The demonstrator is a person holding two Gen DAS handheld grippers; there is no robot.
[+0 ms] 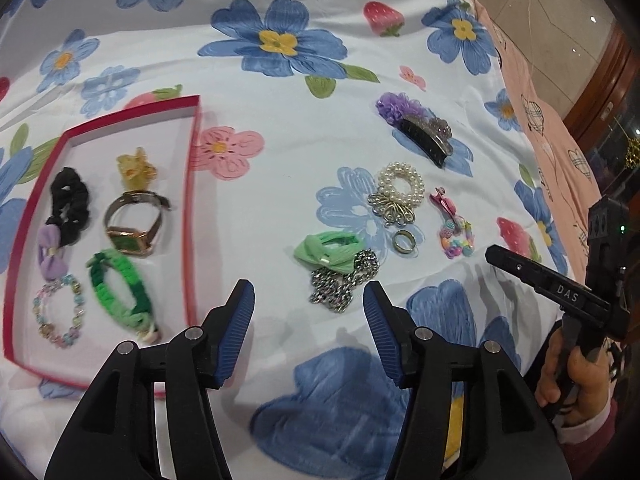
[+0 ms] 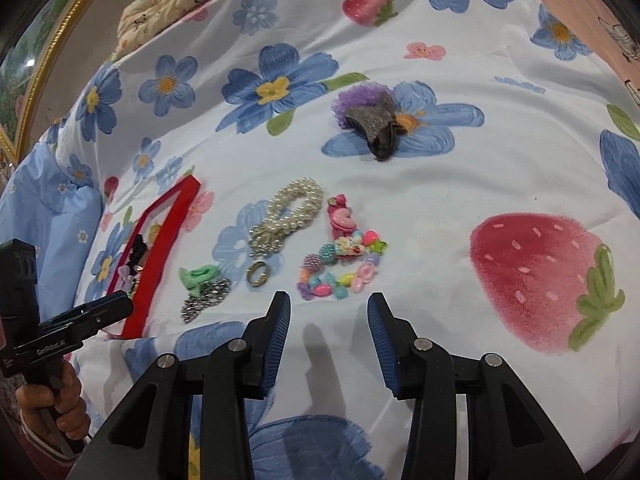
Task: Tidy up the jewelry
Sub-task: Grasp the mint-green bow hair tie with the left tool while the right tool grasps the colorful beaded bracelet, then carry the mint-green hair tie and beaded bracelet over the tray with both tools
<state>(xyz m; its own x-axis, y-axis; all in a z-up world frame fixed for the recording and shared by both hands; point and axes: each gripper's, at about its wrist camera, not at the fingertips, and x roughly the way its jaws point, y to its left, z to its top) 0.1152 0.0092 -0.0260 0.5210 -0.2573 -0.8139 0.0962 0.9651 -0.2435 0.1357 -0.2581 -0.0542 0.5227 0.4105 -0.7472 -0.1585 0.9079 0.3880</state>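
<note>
Both grippers hover empty, jaws spread, over the flowered bedsheet (image 2: 400,184).

Left gripper (image 1: 308,304) faces the silver chain (image 1: 344,284); right gripper (image 2: 329,314) faces the bead bracelet (image 2: 340,272). Red tray (image 1: 191,200) near the sheet's left edge holds a watch (image 1: 134,220).

Floral bedsheet (image 1: 280,184) — red tray (image 1: 192,208), loose jewelry, perhaps a ring (image 2: 258,274).

Bright, even overhead light — soft shadows, fisheye-warped dark corners.
</note>
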